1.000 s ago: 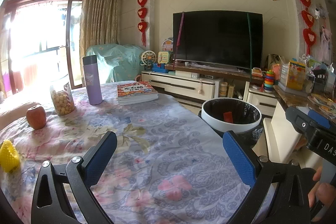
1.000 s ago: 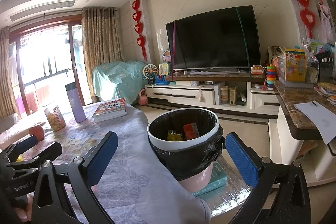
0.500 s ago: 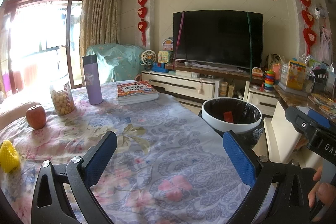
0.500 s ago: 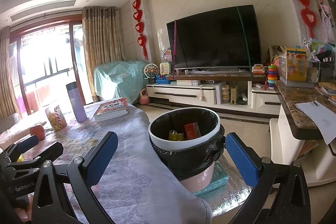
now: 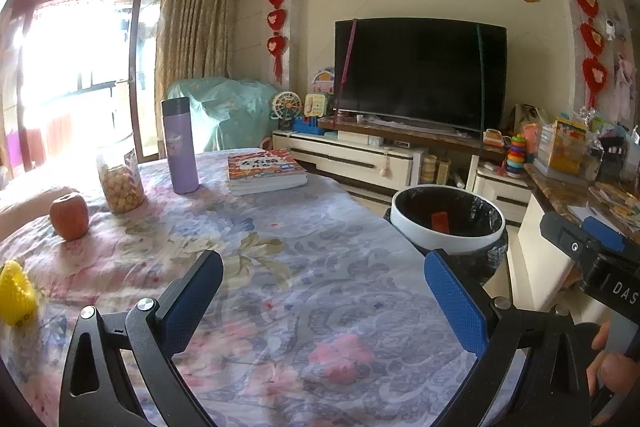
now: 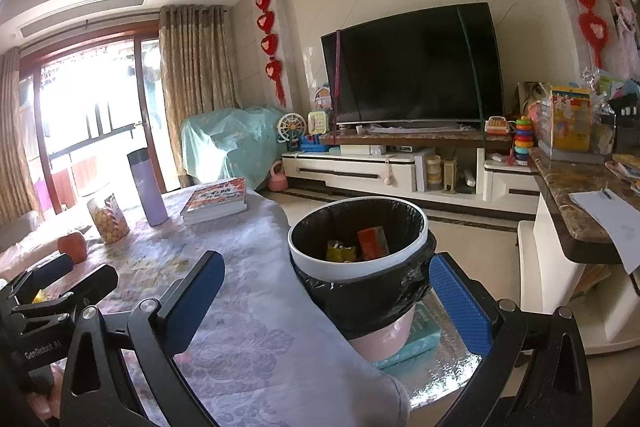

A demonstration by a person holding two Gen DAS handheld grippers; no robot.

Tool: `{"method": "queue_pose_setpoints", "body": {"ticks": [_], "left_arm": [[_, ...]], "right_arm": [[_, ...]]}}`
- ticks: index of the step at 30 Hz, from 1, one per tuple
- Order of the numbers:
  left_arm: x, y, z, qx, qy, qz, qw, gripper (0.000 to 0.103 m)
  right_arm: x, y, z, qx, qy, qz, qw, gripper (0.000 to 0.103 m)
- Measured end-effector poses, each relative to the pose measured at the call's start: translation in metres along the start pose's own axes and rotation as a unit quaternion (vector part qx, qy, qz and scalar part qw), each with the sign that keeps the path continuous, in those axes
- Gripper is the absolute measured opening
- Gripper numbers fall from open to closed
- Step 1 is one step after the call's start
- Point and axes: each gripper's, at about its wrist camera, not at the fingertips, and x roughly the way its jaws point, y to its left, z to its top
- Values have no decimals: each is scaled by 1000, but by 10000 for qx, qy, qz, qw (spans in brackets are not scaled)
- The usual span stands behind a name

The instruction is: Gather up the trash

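Floral tablecloth [image 5: 320, 287] carries, left to right: yellow item [image 5: 14, 293] at the edge, apple [image 5: 69, 217], snack jar [image 5: 120, 183], purple flask [image 5: 180, 147], book [image 5: 264, 171]. Left gripper [image 5: 322, 301] hangs over the cloth, fingers spread, empty. Trash bin [image 6: 356, 263], black-lined, stands just off the table's right edge, wrappers [image 6: 372, 243] inside. Right gripper [image 6: 326, 301] faces it, fingers apart, empty.

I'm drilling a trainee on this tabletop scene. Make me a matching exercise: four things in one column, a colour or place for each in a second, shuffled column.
Things:
1. flask
2. apple
3. books
4. trash bin

Descriptions:
A. off the table's edge, lined with a black bag
B. stacked, right of the flask
C. purple, upright
D. red, left of the snack jar

Pairs: 1-C, 2-D, 3-B, 4-A
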Motion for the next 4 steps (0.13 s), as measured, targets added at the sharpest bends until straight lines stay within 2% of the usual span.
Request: {"method": "queue_pose_setpoints", "body": {"ticks": [4], "left_arm": [[2,5,0,-92,36,-6,10000,102]], "right_arm": [[2,3,-1,9,39,17,10000,103]]}}
